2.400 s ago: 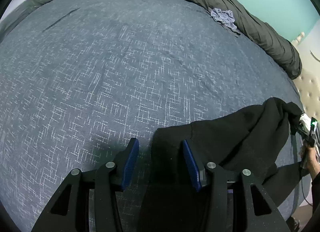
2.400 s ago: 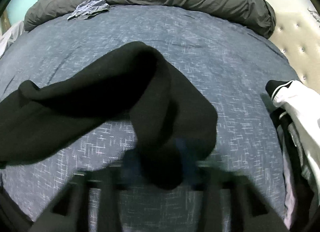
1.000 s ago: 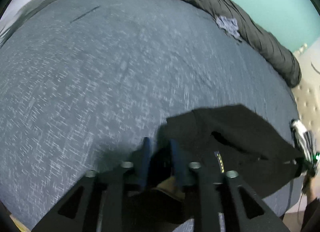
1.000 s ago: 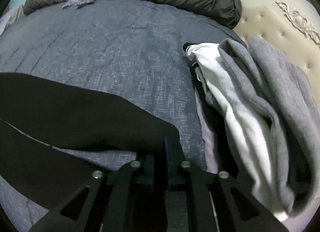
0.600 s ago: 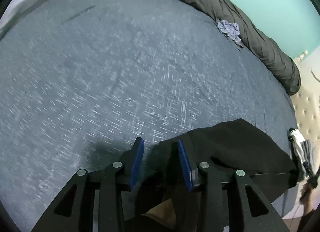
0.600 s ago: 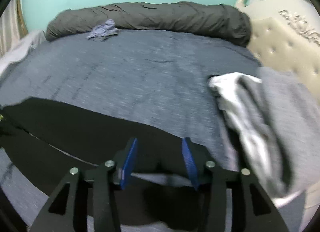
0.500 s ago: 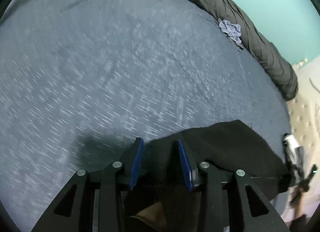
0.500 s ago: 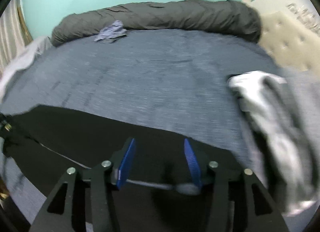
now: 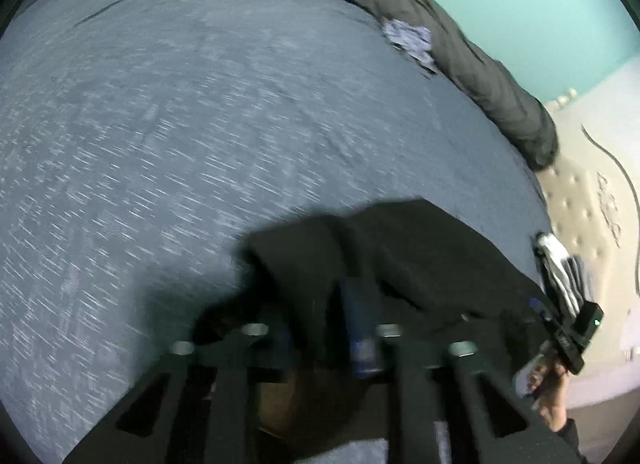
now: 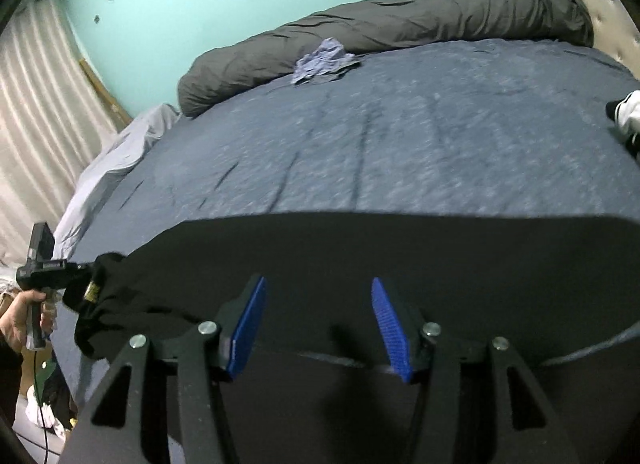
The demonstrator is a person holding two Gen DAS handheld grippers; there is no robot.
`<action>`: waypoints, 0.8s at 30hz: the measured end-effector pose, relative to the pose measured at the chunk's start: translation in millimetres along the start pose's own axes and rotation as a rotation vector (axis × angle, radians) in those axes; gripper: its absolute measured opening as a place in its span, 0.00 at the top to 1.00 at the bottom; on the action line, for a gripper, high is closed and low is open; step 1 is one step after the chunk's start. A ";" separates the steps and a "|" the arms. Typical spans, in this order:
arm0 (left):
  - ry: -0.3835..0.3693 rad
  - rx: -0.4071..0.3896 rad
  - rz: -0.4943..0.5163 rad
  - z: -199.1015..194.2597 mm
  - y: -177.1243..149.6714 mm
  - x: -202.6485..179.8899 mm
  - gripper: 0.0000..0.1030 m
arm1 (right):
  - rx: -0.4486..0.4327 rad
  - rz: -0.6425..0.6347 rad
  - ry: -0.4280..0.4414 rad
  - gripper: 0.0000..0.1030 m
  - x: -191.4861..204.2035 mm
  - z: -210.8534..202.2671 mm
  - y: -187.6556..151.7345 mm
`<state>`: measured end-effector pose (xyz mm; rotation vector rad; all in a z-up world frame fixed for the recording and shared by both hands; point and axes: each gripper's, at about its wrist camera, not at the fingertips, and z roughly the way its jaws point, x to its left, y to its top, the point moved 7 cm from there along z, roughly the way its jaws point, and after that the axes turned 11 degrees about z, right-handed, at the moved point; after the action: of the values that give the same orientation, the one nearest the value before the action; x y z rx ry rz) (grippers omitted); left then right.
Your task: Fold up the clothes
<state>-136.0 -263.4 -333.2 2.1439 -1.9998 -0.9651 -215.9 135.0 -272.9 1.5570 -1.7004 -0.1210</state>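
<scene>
A black garment (image 10: 400,248) lies spread across the near side of the blue bed cover (image 10: 400,144). My right gripper (image 10: 318,304) hovers over its near edge, open, with nothing between the blue pads. In the blurred left wrist view the garment (image 9: 420,248) bunches up around my left gripper (image 9: 324,304), whose jaws are closing with black cloth between them. The right wrist view shows the left gripper (image 10: 86,266) at the far left, a hand on its grip, with the garment's corner gathered at its tips. The right gripper (image 9: 536,304) shows at the garment's other end.
A rolled dark grey duvet (image 10: 400,28) lines the far side of the bed, with a small crumpled lilac cloth (image 10: 320,60) against it. A white and grey clothes pile (image 9: 560,268) lies by the cream tufted headboard (image 9: 580,208). Curtains (image 10: 36,104) hang at the left.
The right gripper has let go of the black garment, opened, and swung left across it. The left gripper's jaws have narrowed onto the garment's corner, and the cloth bunches higher around them.
</scene>
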 end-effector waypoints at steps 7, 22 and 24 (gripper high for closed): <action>0.011 0.055 0.051 9.4 -20.1 -26.7 0.85 | -0.015 -0.053 0.008 0.45 12.4 -3.5 -34.6; -0.011 0.000 -0.098 17.2 22.1 -7.5 0.55 | -0.048 0.044 0.080 0.44 -0.4 -9.4 -46.8; 0.008 -0.015 -0.115 17.1 26.1 -1.2 0.88 | -0.054 0.050 0.083 0.44 -1.5 -10.5 -45.9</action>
<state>-167.0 -260.2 -334.9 2.2730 -1.8778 -0.9814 -173.3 130.1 -292.5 1.4594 -1.6564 -0.0754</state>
